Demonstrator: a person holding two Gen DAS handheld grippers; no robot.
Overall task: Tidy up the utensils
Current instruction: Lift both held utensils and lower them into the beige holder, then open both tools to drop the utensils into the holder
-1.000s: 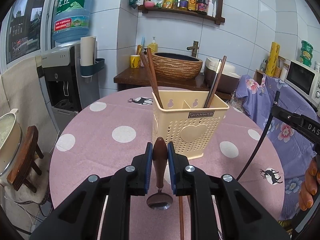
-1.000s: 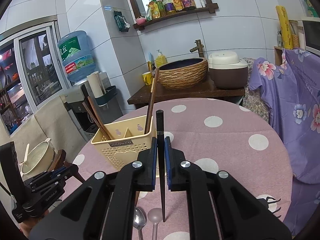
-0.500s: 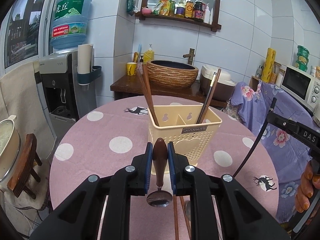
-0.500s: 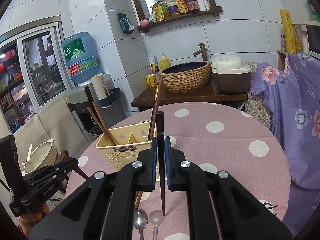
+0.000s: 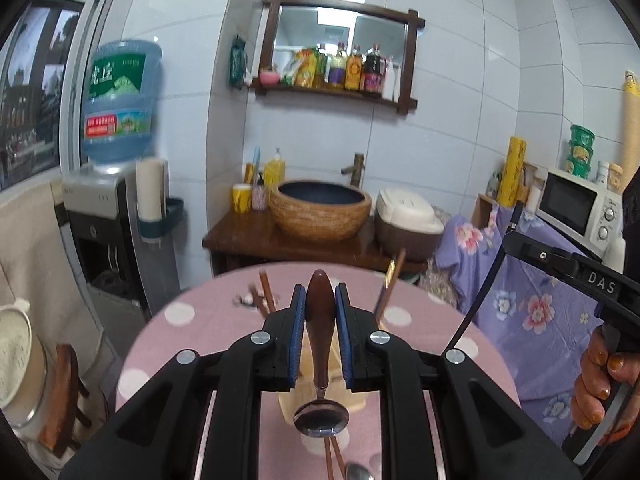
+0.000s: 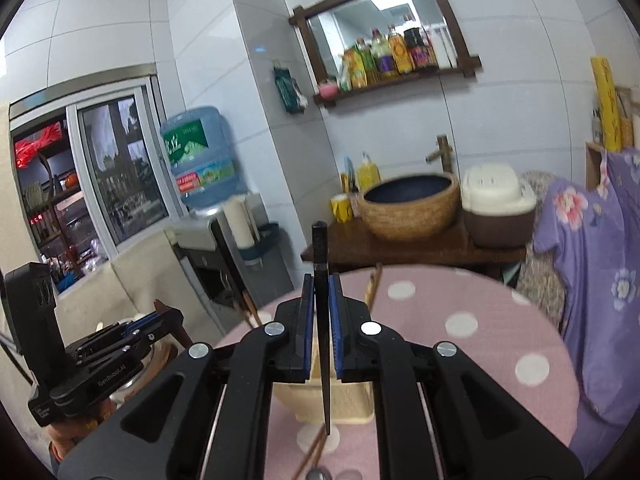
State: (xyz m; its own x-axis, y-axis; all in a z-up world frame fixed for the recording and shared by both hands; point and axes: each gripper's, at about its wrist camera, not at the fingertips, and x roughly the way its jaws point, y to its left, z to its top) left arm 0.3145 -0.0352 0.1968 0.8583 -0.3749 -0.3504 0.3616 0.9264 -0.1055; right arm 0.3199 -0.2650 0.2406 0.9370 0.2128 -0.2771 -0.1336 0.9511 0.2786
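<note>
Both claws have lifted in the last second: holder now sits low, mostly hidden under the fingers. Left claw clamps spoon, bowl hanging below; right claw clamps black chopstick, tip down over holder. Looks like both drops come next.

Both wrist cameras are sitting just behind their jaws, looking forward and slightly down over the pink bench toward the woven basin against the tiled wall. The left view is facing it squarely; the right view is looking from further right of the basin. Both are sharing the basin and the mirror shelf above it.
</note>
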